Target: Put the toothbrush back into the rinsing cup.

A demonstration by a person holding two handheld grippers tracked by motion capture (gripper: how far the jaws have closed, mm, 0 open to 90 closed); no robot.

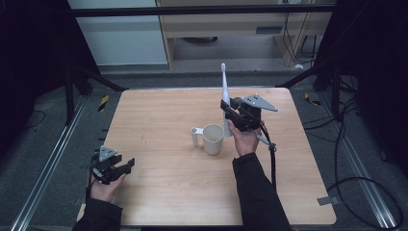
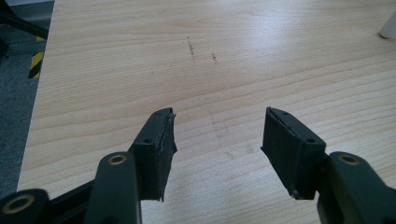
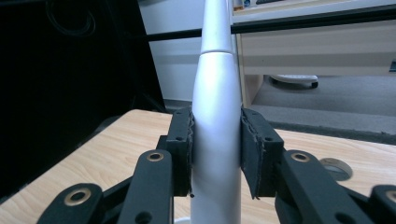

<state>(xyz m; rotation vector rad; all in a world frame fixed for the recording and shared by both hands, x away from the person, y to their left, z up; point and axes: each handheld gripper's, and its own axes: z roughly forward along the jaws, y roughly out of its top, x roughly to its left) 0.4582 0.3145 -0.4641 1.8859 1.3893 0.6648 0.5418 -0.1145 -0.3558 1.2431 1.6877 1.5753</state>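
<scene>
A white electric toothbrush [image 1: 224, 98] stands upright above the table, brush head up, with my right gripper [image 1: 231, 113] shut on its handle. In the right gripper view the black pads [image 3: 182, 149] press both sides of the white toothbrush body [image 3: 215, 135]. A white mug [image 1: 212, 138] with its handle to the left stands on the wooden table [image 1: 168, 178], just left of and below the toothbrush's lower end. My left gripper [image 1: 126, 166] rests near the table's left front corner; in its own view it is the left gripper [image 2: 217, 135], jaws wide apart over bare wood.
A mug edge [image 2: 388, 28] peeks in at the far right of the left gripper view. Black frame bars and cables flank the table. A round tape mark [image 3: 336, 168] lies on the table near the right gripper.
</scene>
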